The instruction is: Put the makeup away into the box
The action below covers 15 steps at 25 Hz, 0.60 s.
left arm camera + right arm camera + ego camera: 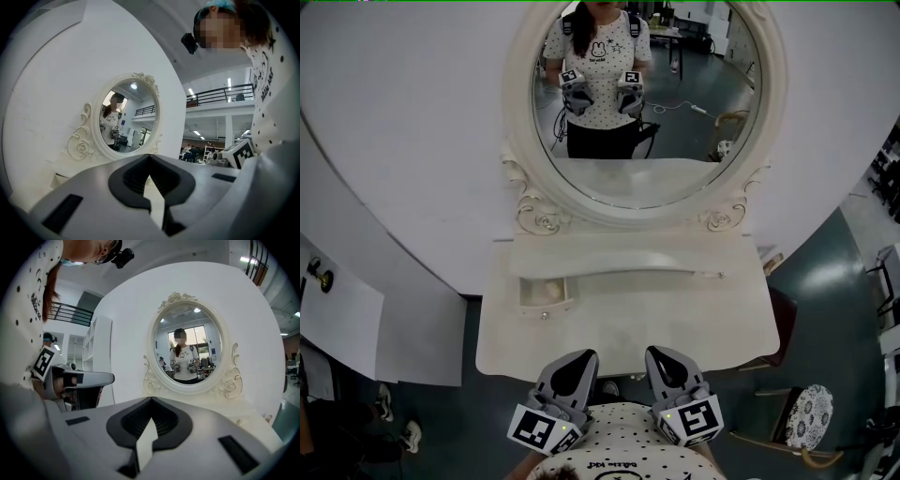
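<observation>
No makeup shows in any view. A white dressing table with an oval mirror stands in front of me. Its small drawer at the left is pulled open, with something pale inside. My left gripper and right gripper hang side by side at the table's near edge, close to my body, both shut and empty. In the left gripper view the left gripper points level at the mirror. In the right gripper view the right gripper faces the mirror too.
A curved white wall panel backs the table. A white sheet lies at the left, with shoes on the dark floor below it. A round patterned stool and a dark chair stand at the right.
</observation>
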Tool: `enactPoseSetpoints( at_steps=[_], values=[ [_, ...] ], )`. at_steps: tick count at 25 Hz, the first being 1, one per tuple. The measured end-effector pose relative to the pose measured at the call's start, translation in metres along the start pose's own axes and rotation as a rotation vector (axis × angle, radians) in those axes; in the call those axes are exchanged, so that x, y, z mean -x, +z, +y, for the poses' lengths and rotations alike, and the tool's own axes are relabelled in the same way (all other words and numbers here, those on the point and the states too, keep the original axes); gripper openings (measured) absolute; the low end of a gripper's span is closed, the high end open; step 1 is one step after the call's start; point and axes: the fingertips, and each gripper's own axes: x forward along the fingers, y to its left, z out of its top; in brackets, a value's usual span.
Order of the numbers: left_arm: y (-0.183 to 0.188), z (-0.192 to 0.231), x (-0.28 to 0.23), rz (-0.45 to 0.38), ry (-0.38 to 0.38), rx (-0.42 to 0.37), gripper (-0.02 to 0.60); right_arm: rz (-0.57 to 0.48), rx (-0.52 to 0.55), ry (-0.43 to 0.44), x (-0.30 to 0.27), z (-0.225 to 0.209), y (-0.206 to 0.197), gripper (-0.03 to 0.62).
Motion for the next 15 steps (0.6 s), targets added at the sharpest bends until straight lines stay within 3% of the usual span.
enactPoseSetpoints(
  at_steps=[15],
  values=[
    [-0.0008,0.0038,0.0058,-0.004,0.022,0.007,-0.005,0.016,-0.007,0.02,-0.0027,0.0053,-0.0019,0.006]
  ],
)
